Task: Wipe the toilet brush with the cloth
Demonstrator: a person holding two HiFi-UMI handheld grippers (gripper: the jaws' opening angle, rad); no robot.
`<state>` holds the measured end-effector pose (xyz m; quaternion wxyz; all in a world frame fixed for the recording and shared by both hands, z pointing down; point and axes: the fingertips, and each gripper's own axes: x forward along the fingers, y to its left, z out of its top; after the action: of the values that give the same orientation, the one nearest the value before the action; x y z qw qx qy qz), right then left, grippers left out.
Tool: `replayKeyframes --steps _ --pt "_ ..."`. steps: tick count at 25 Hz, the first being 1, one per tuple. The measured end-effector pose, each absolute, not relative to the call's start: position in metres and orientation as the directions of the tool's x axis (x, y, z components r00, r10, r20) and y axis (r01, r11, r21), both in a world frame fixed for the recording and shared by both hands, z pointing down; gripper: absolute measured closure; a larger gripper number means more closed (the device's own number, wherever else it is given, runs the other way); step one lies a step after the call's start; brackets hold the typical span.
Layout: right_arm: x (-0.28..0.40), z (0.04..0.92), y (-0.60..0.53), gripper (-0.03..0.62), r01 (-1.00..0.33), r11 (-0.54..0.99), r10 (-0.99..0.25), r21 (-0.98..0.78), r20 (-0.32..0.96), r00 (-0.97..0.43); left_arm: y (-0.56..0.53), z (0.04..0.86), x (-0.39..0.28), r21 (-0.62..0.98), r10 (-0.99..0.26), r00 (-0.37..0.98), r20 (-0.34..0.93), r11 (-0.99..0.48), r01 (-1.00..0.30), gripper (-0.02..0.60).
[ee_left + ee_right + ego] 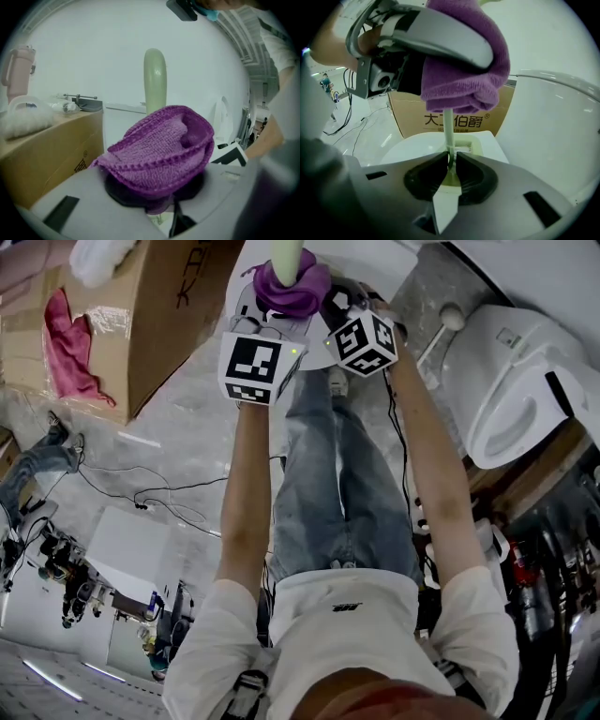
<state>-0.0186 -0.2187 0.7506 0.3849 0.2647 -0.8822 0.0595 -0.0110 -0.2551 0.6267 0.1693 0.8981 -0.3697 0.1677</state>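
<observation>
The toilet [525,381] stands at the person's right and a big cardboard box [150,324] at the left, with a pink rag [67,351] lying beside it on the floor. Between the two, just past the person's outstretched arms, the toilet brush [446,126] stands upright over what looks like its white holder [408,147]. The right gripper view shows the brush's thin pale shaft and the left gripper view shows its thicker rounded handle [154,79] rising at the top. The purple cloth [161,150] is bunched round the shaft just below that handle. The left gripper [154,194] has its fingers [122,192] closed on the folded cloth, apparently with the shaft inside the fold. Lower down, the right gripper [450,161] has its fingers [429,176] nearly together, pinching the thin shaft to steady it. The brush looks light and stiff, and its smooth plastic is likely to slip or twist in a narrow pinch. The best hold is therefore low on the shaft, well clear of the stretch to be wiped. The knitted cloth is soft and thick, so it should mould round the shaft. It could ride off the rounded handle end if the squeeze goes slack.
</observation>
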Motion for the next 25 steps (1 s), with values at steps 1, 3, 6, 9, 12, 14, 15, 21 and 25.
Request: replayKeyframes --steps 1,3,6,9,12,14,15,21,25 --pt "-0.019 0.751 -0.219 0.542 -0.513 0.853 -0.421 0.099 0.712 -0.563 -0.257 0.620 -0.012 0.183 -0.609 0.674 0.419 -0.670 -0.719 0.474" --pt "-0.019 0.751 -0.219 0.542 -0.513 0.853 -0.420 0.098 0.713 -0.561 -0.260 0.604 -0.013 0.193 -0.615 0.680 0.400 -0.669 -0.718 0.472" --pt "-0.019 0.751 -0.220 0.542 -0.517 0.850 -0.421 0.098 0.715 -0.557 -0.266 0.579 -0.014 0.210 -0.625 0.687 0.371 -0.665 -0.717 0.471" --pt "-0.019 0.752 -0.219 0.542 -0.519 0.850 -0.418 0.095 0.721 -0.553 -0.272 0.560 -0.014 0.214 -0.630 0.695 0.348 -0.668 -0.713 0.460" --pt "-0.020 0.753 -0.219 0.542 -0.518 0.851 -0.412 0.091 0.726 -0.551 -0.276 0.542 -0.015 0.218 -0.634 0.703 0.322 -0.673 -0.707 0.440" --pt "-0.020 0.752 -0.218 0.542 -0.518 0.850 -0.412 0.091 0.728 -0.548 -0.279 0.529 -0.015 0.225 -0.640 0.708 0.299 -0.674 -0.704 0.425" --pt "-0.019 0.751 -0.219 0.542 -0.520 0.849 -0.413 0.092 0.729 -0.546 -0.280 0.522 -0.015 0.228 -0.643 0.710 0.288 -0.674 -0.703 0.419" --pt "-0.018 0.751 -0.217 0.542 -0.535 0.840 -0.419 0.093 0.737 -0.530 -0.281 0.495 -0.017 0.234 -0.662 0.707 0.249 -0.668 -0.707 0.398" --pt "-0.019 0.751 -0.219 0.540 -0.535 0.840 -0.410 0.088 0.750 -0.520 -0.280 0.473 -0.027 0.227 -0.690 0.696 0.199 -0.658 -0.718 0.397"
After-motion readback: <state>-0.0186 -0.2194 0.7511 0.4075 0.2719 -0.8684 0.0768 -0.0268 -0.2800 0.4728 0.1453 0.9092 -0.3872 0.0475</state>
